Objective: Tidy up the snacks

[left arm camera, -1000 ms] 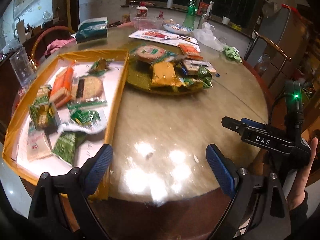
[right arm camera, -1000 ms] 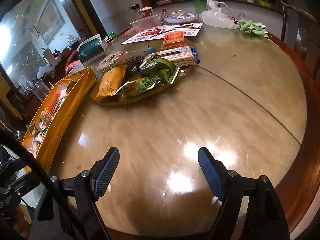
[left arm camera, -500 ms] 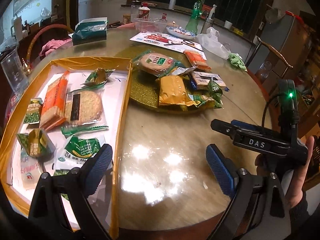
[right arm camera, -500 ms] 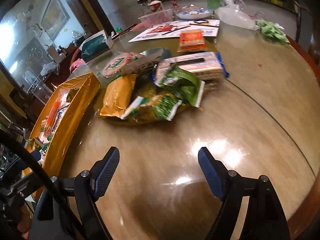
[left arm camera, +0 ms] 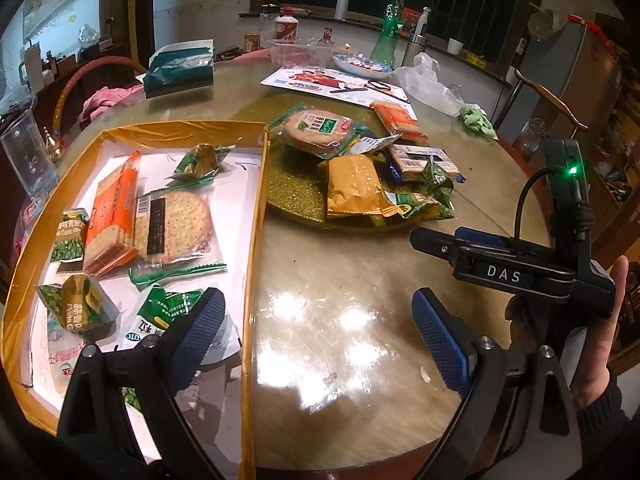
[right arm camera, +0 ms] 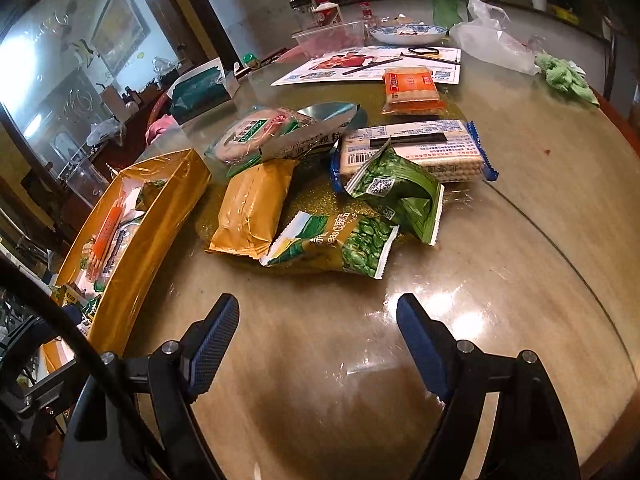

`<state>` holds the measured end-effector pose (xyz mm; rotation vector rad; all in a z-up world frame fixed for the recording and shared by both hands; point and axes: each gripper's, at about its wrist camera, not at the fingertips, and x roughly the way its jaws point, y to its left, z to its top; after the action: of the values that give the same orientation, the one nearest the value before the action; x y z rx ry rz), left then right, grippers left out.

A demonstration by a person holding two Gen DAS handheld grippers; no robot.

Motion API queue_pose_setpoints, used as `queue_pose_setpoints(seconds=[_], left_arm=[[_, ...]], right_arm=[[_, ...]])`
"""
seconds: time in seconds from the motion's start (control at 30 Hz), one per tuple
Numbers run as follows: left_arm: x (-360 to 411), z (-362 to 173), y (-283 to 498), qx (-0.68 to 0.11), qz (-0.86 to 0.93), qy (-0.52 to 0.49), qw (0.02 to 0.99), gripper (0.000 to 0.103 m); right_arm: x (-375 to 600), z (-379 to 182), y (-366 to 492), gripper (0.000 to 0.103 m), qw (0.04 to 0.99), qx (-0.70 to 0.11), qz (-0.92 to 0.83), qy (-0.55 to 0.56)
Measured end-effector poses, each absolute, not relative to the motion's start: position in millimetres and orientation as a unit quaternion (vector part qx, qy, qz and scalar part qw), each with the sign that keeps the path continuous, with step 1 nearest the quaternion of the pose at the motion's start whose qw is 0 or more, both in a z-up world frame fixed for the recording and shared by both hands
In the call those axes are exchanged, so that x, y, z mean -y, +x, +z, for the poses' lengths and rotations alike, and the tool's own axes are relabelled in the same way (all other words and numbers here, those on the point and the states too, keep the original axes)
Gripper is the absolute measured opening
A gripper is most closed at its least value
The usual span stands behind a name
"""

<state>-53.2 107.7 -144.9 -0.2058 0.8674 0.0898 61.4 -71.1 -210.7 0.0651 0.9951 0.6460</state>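
Observation:
A pile of snack packs lies on a gold glitter mat (left arm camera: 292, 188) mid-table: a yellow pack (right arm camera: 252, 208), a green pea pack (right arm camera: 340, 244), another green pack (right arm camera: 400, 192), a blue-edged cracker pack (right arm camera: 424, 148), a round biscuit pack (right arm camera: 256, 132) and an orange cracker pack (right arm camera: 410, 88). A gold-walled box (left arm camera: 256, 208) at the left holds several sorted snacks. My left gripper (left arm camera: 316, 320) hangs open over the box's right wall and the bare tabletop. My right gripper (right arm camera: 318, 332) is open and empty, a short way in front of the pea pack.
The round table (right arm camera: 520, 240) carries a flyer (right arm camera: 372, 64), a plastic bag (right arm camera: 492, 44), a bowl (right arm camera: 408, 34), bottles and a green cloth (right arm camera: 564, 76) at the far side. A hand (left arm camera: 600, 340) holds the right gripper in the left wrist view. A chair (left arm camera: 548, 100) stands right.
Both grippers moved forward toward the snack pile; the pile and the box look closer and larger. Neither gripper's opening changed.

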Motion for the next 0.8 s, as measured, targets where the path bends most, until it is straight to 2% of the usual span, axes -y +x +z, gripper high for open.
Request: queue_pose_setpoints(seconds=[0.63, 0.8], left_arm=[[-81.1, -135.5, -90.9, -0.426, 0.065, -0.103, 0.897, 0.094], [-82.6, -134.9, -94.5, -0.421, 0.063, -0.113, 0.898, 0.094]], right_arm=[[110.8, -210.4, 19.6, 0.081, 0.831, -0.471, 0.294, 0.034], [129.5, -211.4, 24.7, 0.081, 0.814, -0.482, 0.312, 0.092]])
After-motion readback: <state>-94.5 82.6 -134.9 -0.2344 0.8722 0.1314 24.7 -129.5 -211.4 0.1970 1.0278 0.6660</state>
